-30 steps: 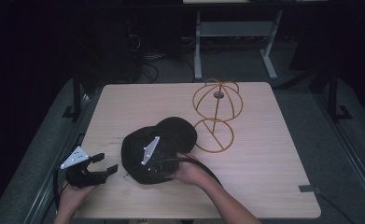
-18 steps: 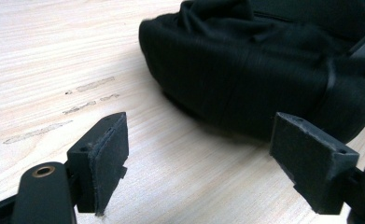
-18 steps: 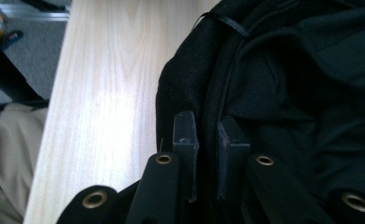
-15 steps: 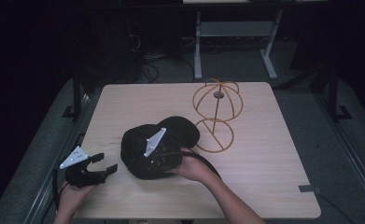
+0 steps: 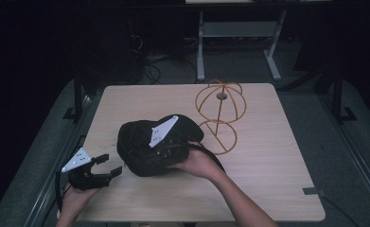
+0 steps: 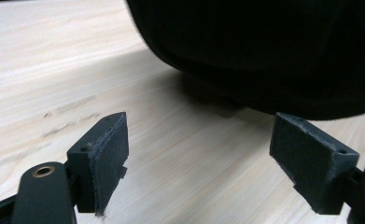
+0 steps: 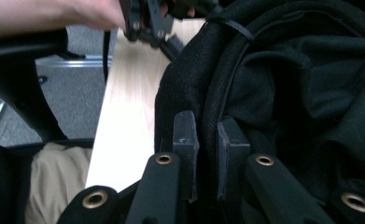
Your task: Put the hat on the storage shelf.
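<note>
1. The black cap (image 5: 147,149) is sitting near the middle of the table (image 5: 268,179), just beside the base ring of the gold wire hat stand (image 5: 219,113), on the side nearer the person.
2. The right gripper (image 7: 208,158) is clamping its two black jaws on the rim of the black cap, with the fabric edge pinched between the pads; in the high view its grey three-cornered plate (image 5: 162,130) is showing on top of the cap.
3. The right hand (image 5: 194,163) is wrapping around the gripper body on the side of the cap away from the left gripper, the forearm entering from the bottom edge.
4. The left gripper (image 5: 108,165) is resting at the near left edge of the table, a little apart from the cap, its jaws standing wide apart with nothing between them.
5. In the left gripper view, the two pads (image 6: 108,158) are framing bare wood, and the dark curve of the cap (image 6: 273,51) is hanging above the table just ahead of them.
6. The left hand (image 5: 76,196) is gripping the left gripper from behind, at the table's near edge.
</note>
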Motion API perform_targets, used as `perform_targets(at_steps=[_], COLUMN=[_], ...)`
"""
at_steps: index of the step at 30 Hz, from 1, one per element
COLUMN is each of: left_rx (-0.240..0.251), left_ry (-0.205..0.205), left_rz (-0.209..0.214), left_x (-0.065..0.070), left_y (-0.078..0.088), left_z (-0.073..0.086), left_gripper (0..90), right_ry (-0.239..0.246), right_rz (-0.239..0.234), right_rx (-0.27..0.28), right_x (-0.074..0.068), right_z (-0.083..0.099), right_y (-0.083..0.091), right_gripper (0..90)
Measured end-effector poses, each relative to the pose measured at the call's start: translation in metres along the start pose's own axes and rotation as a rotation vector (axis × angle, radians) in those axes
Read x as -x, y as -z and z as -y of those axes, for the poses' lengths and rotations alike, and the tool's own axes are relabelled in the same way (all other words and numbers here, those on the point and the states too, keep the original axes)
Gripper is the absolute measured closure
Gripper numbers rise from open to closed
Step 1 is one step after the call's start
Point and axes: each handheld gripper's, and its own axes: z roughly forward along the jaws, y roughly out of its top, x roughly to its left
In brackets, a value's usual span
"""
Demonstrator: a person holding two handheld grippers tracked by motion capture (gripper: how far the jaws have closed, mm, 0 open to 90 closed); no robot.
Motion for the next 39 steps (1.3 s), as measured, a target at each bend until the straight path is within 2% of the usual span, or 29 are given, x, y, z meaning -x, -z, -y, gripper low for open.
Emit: perform_targets(at_steps=[7,9,14,17,19,27,29,30,33,35,36,39], left_rx=[0.063,0.072,0.150,0.169,0.171,0.165,0.175,0.161,0.164,0.157,0.175,0.187], left_ry=[-0.064,-0.070,-0.066,-0.071,-0.081,-0.073,-0.062,-0.065,-0.077,-0.090,-0.064,-0.055], left_rz=[0.078,0.086,0.142,0.159,0.151,0.155,0.153,0.158,0.177,0.151,0.128,0.119], left_x=[0.018,0.021,0.028,0.029,0.030,0.031,0.031,0.034,0.038,0.037,0.031,0.028], left_y=[0.004,0.005,0.011,0.012,0.011,-0.003,-0.006,-0.009,-0.010,-0.010,-0.007,-0.005], left_z=[-0.016,-0.018,-0.030,-0.036,-0.040,-0.054,-0.056,-0.058,-0.056,-0.056,-0.056,-0.057], left_gripper=[19.3,19.3,19.3,17.7,17.2,16.7,16.7,16.7,16.7,16.5,16.5,16.5], right_ry=[0.001,-0.004,-0.001,-0.003,0.001,0.004,-0.003,-0.010,-0.015,-0.010,-0.002,0.004], right_rz=[0.015,0.016,0.017,0.014,0.013,0.000,-0.016,-0.020,-0.024,-0.034,-0.039,-0.041], right_rx=[0.036,0.041,0.048,0.047,0.046,0.055,0.078,0.083,0.093,0.088,0.088,0.090], right_x=[0.001,0.001,0.003,0.004,0.005,0.008,0.009,0.009,0.010,0.010,0.008,0.007], right_z=[-0.015,-0.016,-0.021,-0.024,-0.024,-0.030,-0.031,-0.031,-0.032,-0.032,-0.033,-0.034], right_y=[0.022,0.024,0.033,0.037,0.038,0.043,0.044,0.045,0.047,0.048,0.049,0.051], right_gripper=[80.4,80.5,80.4,80.4,80.4,80.4,80.4,80.4,80.4,80.5,80.5,80.4])
